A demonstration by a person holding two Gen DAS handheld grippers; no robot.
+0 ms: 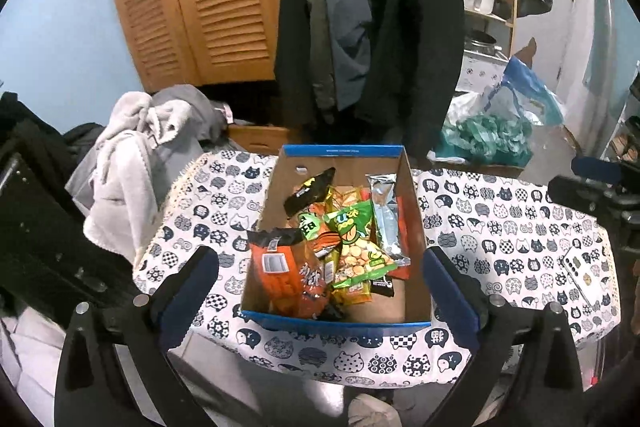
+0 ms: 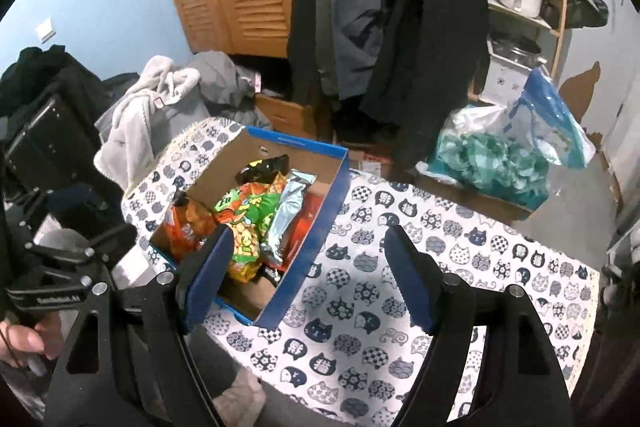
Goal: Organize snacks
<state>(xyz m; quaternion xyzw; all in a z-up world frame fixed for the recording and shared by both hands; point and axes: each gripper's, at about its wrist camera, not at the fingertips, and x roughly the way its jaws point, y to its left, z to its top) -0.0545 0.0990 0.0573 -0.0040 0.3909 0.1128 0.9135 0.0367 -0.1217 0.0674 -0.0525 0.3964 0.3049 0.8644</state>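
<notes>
Snacks [image 1: 340, 247] fill an open cardboard box [image 1: 336, 323] with blue outer walls, which stands on a table [image 1: 500, 227] covered by a white cloth printed with dark cat faces. Inside the box, an orange packet [image 1: 280, 275] leans against the near-left corner, its black top edge upward. Just beside it lies a green bag [image 1: 356, 247] printed with round yellow crackers, resting on top of other yellow and orange packets. A silver packet [image 1: 386, 215] lies lengthwise along the right wall, with a red packet [image 2: 304, 223] partly showing under it. A black and yellow packet [image 1: 310, 193] sits toward the far wall, tilted upward. The near-right part of the box floor shows bare cardboard. The left tongs [image 1: 320, 291] hang spread wide, gripping nothing, one finger either side of the box's near end and above the table. The right tongs [image 2: 308, 279] are likewise spread wide and grip nothing, with the left finger over the box's near corner and the right finger over bare cloth. Beyond the table, a clear plastic bag [image 2: 504, 155] holds crumpled teal material.
</notes>
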